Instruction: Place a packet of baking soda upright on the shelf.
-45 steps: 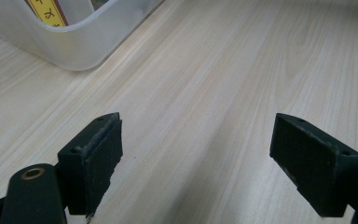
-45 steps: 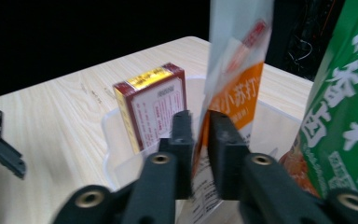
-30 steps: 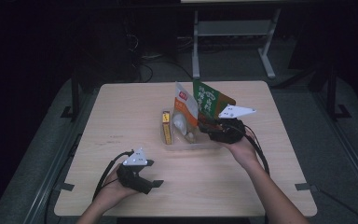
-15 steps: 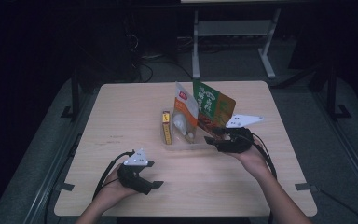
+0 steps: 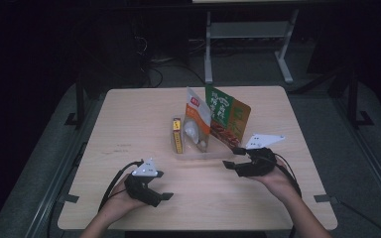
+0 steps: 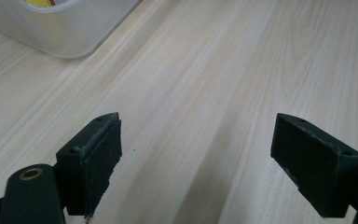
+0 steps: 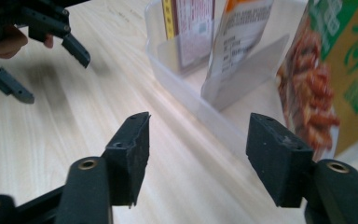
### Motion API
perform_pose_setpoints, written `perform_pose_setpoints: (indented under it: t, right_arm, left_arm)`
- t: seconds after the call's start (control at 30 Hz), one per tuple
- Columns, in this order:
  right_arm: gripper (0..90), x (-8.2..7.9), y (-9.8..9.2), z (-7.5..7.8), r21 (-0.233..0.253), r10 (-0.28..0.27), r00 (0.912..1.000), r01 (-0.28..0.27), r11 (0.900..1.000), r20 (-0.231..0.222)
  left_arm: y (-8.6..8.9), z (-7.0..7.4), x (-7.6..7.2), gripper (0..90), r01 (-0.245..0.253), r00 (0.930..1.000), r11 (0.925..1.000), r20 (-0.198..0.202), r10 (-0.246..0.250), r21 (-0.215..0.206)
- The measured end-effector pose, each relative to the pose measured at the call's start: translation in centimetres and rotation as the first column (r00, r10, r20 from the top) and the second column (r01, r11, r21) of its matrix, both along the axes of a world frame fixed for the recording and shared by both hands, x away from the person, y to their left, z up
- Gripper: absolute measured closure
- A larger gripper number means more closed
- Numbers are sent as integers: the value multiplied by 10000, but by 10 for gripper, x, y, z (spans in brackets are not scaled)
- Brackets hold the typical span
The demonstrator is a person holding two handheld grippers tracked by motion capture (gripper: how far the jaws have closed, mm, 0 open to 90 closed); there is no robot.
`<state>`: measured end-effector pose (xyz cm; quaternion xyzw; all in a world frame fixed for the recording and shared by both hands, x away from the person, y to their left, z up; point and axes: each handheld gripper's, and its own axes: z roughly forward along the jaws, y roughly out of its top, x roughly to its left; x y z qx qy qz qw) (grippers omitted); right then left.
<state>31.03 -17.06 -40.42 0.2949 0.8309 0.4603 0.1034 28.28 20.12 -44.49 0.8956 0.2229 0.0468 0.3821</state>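
Note:
A clear plastic container (image 5: 213,150) stands at the table's middle. In it stand a slim yellow box (image 5: 177,135), a white and orange pouch (image 5: 196,121) and a green and orange pouch (image 5: 226,116). My right gripper (image 5: 231,157) hovers just right of the container's front, open and empty. In the right gripper view its jaws (image 7: 198,140) frame the container wall (image 7: 191,93), the yellow box (image 7: 170,18), the white pouch (image 7: 237,46) and the green pouch (image 7: 335,70). My left gripper (image 5: 162,186) rests near the front left, open with bare wood between its jaws (image 6: 196,140).
The wooden table (image 5: 129,124) has bare room left of the container and along the front. A corner of the container (image 6: 51,32) shows at the top left of the left gripper view. The left gripper (image 7: 51,74) and its hand (image 7: 9,42) appear far off in the right gripper view.
My right gripper has drawn back from the pouches toward the table's front and slightly right, staying open. The left gripper has not moved.

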Motion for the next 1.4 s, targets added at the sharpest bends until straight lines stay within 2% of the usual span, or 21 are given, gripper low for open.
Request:
perform_pose_setpoints:
  t: [0.17,0.43,0.63,0.9,1.17,1.4]
  right_arm:
    - [366,-9,-6,-5,-122,19,9999,-21,9999,-148]
    - [340,-18,-12,-16,-350,39,9990,-54,9994,-447]
    - [299,-19,-13,-24,-869,209,9976,-265,9959,-655]
    - [277,-19,-10,-32,-1490,737,9927,-875,9850,-956]
    - [277,-19,-6,-37,-1975,830,9920,-1005,9751,-950]
    - [276,-18,-5,-38,-1998,949,9915,-1110,9735,-887]
  left_arm:
    - [1,0,0,148,-33,10000,10000,-92,33,-11]
    - [2,-1,0,142,183,9997,9998,-170,-181,100]
    - [3,-5,1,142,447,9986,9984,-289,-437,333]
    - [6,-10,2,142,707,9968,9960,-416,-685,549]
    - [6,-12,2,142,834,9956,9944,-482,-803,651]
    - [5,-12,3,142,856,9955,9936,-459,-824,731]
